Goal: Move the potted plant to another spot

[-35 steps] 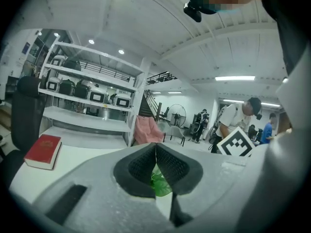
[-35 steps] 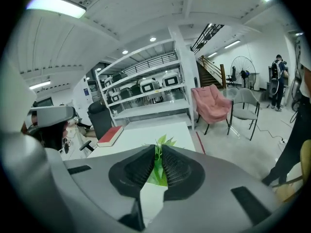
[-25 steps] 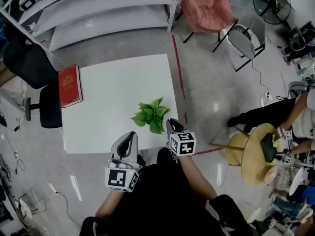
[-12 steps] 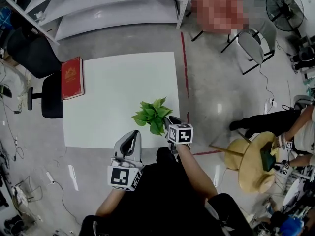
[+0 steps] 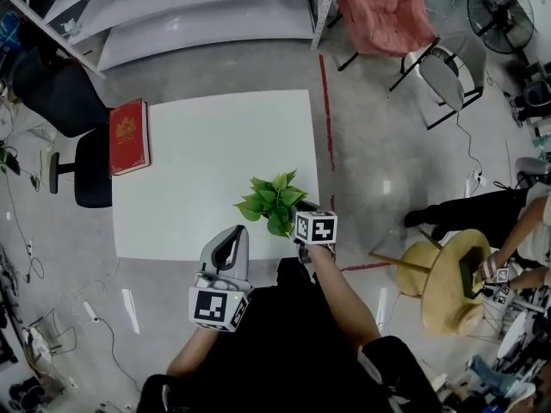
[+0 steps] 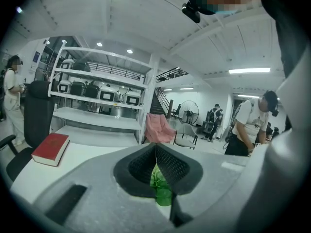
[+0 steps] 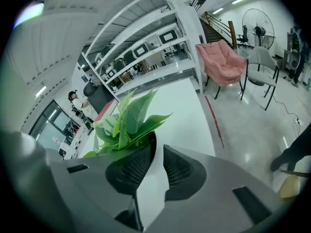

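Green potted plant [image 5: 273,202] in right hand-held gripper [image 5: 302,210]

The counter [image 5: 207,162] is lying bare across its middle and upper right, leaving open passage there. A red book [image 5: 129,136] is occupying its upper-left edge, and the potted plant [image 5: 272,201] is standing at the lower right, its leaves spreading over that corner. A black chair [image 5: 90,179] is crowding the counter's left side, and shelving [image 5: 207,24] is running along the top of the frame.
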`<state>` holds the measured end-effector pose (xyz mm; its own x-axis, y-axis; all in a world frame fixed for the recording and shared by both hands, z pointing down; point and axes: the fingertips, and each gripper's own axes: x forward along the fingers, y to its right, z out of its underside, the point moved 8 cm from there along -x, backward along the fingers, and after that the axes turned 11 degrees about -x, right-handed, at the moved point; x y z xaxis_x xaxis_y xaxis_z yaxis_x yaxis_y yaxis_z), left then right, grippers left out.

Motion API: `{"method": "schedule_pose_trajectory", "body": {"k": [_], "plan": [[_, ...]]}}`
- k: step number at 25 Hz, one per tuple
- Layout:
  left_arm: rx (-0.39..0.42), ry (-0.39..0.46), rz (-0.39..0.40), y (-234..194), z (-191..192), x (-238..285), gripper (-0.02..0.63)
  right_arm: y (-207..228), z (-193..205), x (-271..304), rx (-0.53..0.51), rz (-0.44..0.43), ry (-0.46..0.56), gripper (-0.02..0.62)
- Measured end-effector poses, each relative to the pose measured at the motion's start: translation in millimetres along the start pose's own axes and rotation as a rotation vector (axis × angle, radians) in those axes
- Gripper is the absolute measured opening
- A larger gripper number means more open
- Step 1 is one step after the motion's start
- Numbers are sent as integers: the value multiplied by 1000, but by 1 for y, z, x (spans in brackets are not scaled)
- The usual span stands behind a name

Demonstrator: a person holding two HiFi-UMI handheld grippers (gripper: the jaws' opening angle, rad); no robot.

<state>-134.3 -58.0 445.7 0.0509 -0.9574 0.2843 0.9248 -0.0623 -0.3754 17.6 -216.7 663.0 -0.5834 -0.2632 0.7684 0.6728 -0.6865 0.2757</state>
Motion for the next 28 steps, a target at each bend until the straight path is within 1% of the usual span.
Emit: {"method": "schedule_pose_trajectory", "body": {"k": [3,5,8,14,23,28], "plan": [[2,-2,14,0,0,-1,17,-1,0,0,5,11,-5,64],[2,-3,21,0,0,-1,17,-3,-1,-1,9,22,-8,48],[-1,-2,23,-3,-1,-3,17,-3,-1,-2,20,36,-15,39],[-9,-4,39,-6,2,-6,17,-4,5,-6,56,40,-28,28],[1,-11,97,-3,2,-11,17,-5,22,-21,114,62,-23,28],[17,-24,150,-1,3,-12,17,-4,34,-35,159,91,-7,28]]}}
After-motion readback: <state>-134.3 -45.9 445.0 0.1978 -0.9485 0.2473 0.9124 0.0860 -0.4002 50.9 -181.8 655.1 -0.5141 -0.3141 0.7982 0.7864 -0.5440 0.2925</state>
